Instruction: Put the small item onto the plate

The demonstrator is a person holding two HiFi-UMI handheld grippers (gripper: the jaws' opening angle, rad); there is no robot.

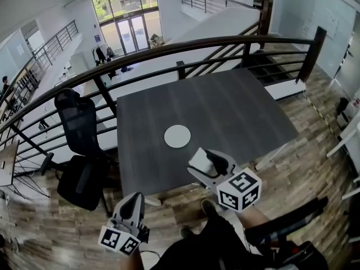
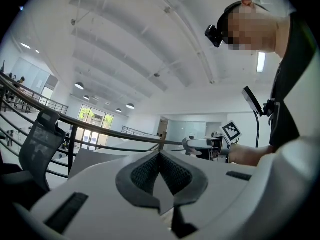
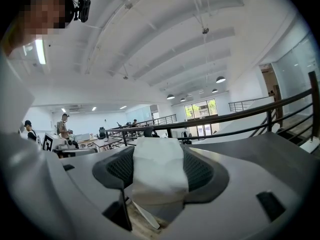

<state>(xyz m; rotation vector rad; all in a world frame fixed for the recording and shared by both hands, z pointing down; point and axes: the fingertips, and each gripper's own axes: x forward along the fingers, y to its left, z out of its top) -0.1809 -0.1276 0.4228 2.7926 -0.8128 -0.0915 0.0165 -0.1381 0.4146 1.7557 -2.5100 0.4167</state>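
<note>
A small round white plate (image 1: 177, 136) lies on the dark grey table (image 1: 236, 111), near its front middle. My right gripper (image 1: 198, 161) hovers over the table's front edge, just short of the plate, and is shut on a small white item (image 3: 159, 170) wedged between its jaws. My left gripper (image 1: 133, 205) hangs lower at the left, off the table over the wooden floor, its jaws shut together with nothing between them (image 2: 160, 173). In the left gripper view the right gripper (image 2: 192, 145) shows at the right.
A dark railing (image 1: 169, 49) runs behind the table along a balcony edge. A black office chair (image 1: 81, 145) stands at the table's left side. White furniture (image 1: 349, 134) sits at the far right. The person's legs and shoes (image 1: 208, 207) are below the table's front edge.
</note>
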